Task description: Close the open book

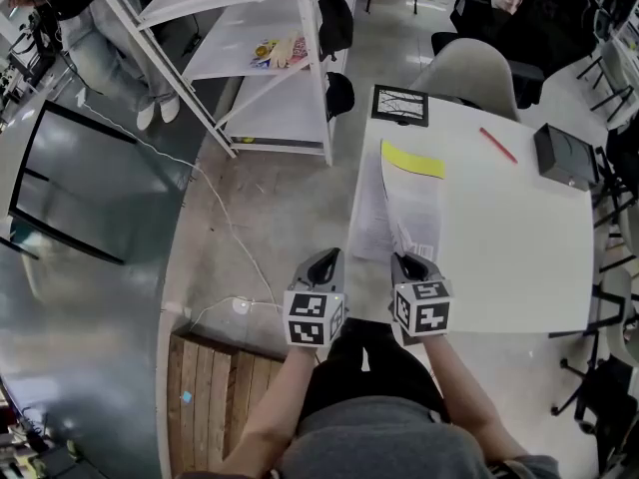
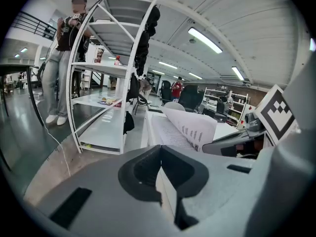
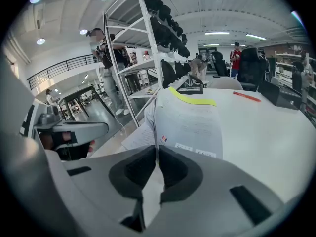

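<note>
The open book point(image 1: 373, 218) lies on the white table point(image 1: 509, 257), near its left edge. Its left page lies flat. A sheaf of printed pages point(image 1: 415, 208) with a yellow strip point(image 1: 412, 160) at the far end stands curled up over the spine. My right gripper point(image 1: 411, 262) is at the book's near edge, shut on the lower edge of those pages point(image 3: 190, 125); the paper runs between the jaws of the right gripper point(image 3: 157, 149). My left gripper point(image 1: 324, 259) hovers just off the table's left edge, beside the book point(image 2: 182, 130). The left gripper point(image 2: 159, 149) is shut with nothing held.
A red pen point(image 1: 497, 145), a black box point(image 1: 566, 156) and a dark framed picture point(image 1: 399, 106) lie at the table's far side. A grey chair point(image 1: 469, 73) stands behind it. White shelving point(image 1: 260, 58) and a standing person point(image 2: 64, 58) are to the left. A wooden pallet point(image 1: 215, 397) lies near my feet.
</note>
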A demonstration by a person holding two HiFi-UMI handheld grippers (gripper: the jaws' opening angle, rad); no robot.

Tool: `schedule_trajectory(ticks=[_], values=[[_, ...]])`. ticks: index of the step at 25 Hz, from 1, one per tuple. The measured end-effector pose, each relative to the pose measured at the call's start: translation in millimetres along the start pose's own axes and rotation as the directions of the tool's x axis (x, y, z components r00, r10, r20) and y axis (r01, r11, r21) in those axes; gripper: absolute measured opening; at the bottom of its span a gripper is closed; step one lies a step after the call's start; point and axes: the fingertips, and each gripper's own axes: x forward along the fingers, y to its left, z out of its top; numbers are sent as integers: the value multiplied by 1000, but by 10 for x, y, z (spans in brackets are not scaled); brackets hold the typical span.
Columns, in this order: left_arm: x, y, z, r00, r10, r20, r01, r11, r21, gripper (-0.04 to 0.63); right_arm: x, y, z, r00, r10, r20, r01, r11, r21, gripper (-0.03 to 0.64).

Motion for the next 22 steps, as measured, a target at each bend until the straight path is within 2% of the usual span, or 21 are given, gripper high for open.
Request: schedule_trajectory(ticks=[11, 22], values=[[-12, 19, -10, 1000, 2, -2, -2, 1000, -2, 6, 99, 94, -76, 998, 17, -62, -20, 998, -54, 80], [-9, 1, 4, 1000, -4, -3, 4, 1000, 7, 6, 106, 162, -90, 997, 63, -54, -65, 997, -43, 140]])
